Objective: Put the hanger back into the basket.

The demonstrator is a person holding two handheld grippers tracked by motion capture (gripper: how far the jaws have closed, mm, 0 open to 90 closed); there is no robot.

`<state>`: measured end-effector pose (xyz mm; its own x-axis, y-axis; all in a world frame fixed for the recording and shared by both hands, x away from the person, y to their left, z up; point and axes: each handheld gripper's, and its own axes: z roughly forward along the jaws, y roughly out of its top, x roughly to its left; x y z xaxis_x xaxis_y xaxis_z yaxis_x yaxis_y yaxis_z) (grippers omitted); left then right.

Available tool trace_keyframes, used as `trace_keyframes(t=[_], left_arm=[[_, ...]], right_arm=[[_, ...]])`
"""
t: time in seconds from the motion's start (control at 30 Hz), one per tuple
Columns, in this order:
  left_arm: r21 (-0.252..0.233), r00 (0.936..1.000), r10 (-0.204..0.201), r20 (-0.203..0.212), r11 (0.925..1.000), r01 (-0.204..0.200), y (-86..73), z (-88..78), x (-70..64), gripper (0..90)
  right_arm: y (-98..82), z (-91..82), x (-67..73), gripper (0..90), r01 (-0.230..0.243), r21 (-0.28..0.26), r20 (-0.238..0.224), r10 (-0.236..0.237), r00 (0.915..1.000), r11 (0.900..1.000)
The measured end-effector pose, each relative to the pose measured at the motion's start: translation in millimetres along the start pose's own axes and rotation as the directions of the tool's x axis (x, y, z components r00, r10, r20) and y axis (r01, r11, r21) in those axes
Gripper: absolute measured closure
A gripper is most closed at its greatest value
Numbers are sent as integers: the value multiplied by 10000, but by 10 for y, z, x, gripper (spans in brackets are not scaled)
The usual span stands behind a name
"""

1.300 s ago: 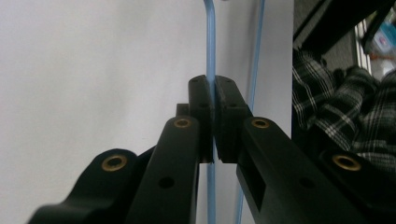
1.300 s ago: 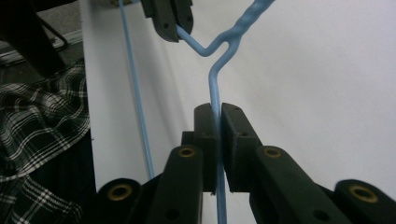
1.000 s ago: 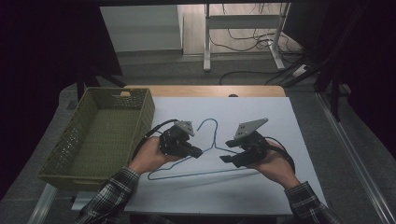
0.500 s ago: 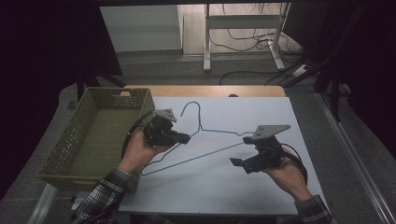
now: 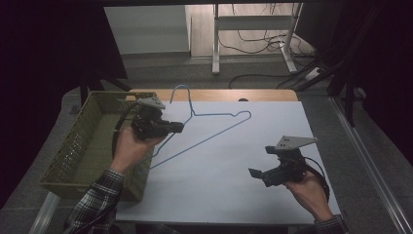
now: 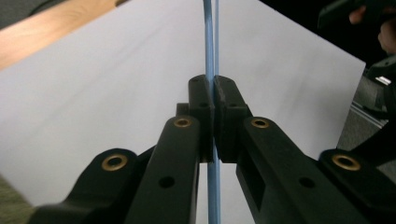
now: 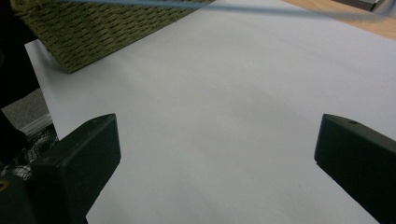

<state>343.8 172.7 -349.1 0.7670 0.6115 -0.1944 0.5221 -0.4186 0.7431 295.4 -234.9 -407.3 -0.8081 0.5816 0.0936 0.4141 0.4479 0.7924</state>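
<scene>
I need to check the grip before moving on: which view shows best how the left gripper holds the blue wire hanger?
The left gripper view: its jaws stand closed on the blue wire hanger, the wire pinched between the pads. The high view shows the hanger's whole outline, with the left gripper at one side of it. The right gripper view catches just a blurred blue streak along its top edge.

Woven basket (image 5: pixel 87 141) at the table's (image 5: pixel 229 195) left edge, wire hanger (image 5: pixel 214 127) just right of it toward the far side, left gripper (image 5: pixel 176 127) between them, right gripper (image 5: pixel 253 172) near right, well apart.
</scene>
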Motion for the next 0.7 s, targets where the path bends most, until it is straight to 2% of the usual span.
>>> trace_keyframes(t=[0.1, 0.13, 0.17, 0.4, 0.5, 0.53, 0.57, 0.6, 0.67, 0.7], left_arm=[[-135, 9990, -76, -441, 9999, 70, 21, -147, 44, 880], [-135, 9990, -76, -441, 9999, 70, 21, -147, 44, 880], [-238, 9977, -139, -666, 9996, 123, 11, -226, 84, 880], [-530, 9910, -499, -1241, 9976, 436, -94, -461, 238, 880], [-580, 9853, -682, -1566, 9965, 597, -161, -579, 317, 880], [-644, 9805, -816, -1790, 9954, 710, -211, -658, 372, 880], [-663, 9783, -901, -1864, 9947, 789, -238, -694, 399, 880], [-663, 9783, -901, -1864, 9947, 789, -238, -694, 399, 880], [-695, 9726, -1044, -2078, 9934, 918, -294, -770, 451, 880], [-740, 9671, -1165, -2261, 9920, 1022, -357, -846, 504, 880]], right_arm=[[-80, -27, -32, 2, -225, 7, 28, 225, 9997, 9997], [-102, -31, -36, 0, -291, 25, 61, 291, 9996, 9996], [-125, -34, -44, 0, -350, 5, 111, 350, 9993, 9994], [-302, -83, -104, 0, -848, -179, 446, 856, 9953, 9962], [-342, -102, -121, 0, -968, -220, 509, 978, 9939, 9951], [-375, -114, -133, 0, -1040, -241, 572, 1052, 9928, 9943], [-389, -118, -136, 0, -1057, -253, 607, 1071, 9924, 9941], [-389, -118, -136, 0, -1057, -253, 607, 1071, 9924, 9941], [-412, -126, -141, 0, -1136, -303, 612, 1153, 9914, 9931], [-432, -129, -145, 0, -1193, -337, 643, 1213, 9905, 9923]])
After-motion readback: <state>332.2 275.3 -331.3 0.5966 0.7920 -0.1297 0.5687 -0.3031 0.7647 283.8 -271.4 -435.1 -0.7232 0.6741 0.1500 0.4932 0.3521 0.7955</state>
